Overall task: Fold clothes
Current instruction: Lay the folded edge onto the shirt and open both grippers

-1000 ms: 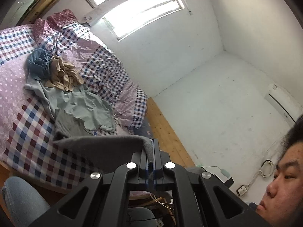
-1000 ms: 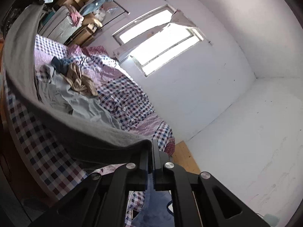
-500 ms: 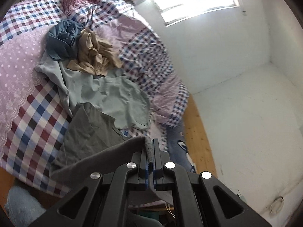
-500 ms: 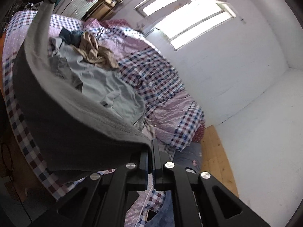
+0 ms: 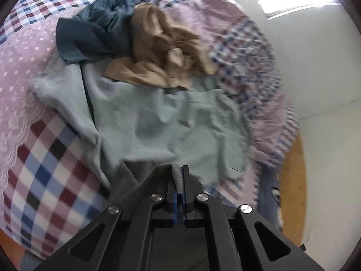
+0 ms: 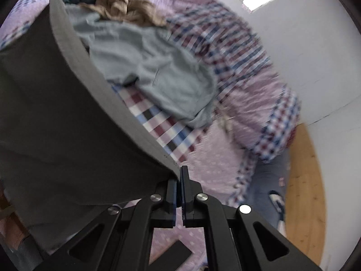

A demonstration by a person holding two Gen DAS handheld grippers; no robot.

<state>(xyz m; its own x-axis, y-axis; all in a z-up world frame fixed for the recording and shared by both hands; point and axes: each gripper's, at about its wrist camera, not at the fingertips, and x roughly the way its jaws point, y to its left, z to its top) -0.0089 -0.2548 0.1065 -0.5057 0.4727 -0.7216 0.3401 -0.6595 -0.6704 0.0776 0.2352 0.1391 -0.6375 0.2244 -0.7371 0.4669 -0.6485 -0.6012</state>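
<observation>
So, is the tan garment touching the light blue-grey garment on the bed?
Touching. In the left wrist view the crumpled tan garment lies partly on the upper edge of the spread light blue-grey garment, overlapping it with no gap.

My two wrist cameras both look steeply down along their fingers, close over the bed (image 5: 40,158); both views share the pale green garment (image 5: 171,122) (image 6: 158,72).

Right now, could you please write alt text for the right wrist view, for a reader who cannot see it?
The right gripper is shut on the edge of a dark grey garment, which fills the left of the view above a bed with a checked cover. Beyond it lie a pale grey-green garment and a crumpled tan one.
</observation>
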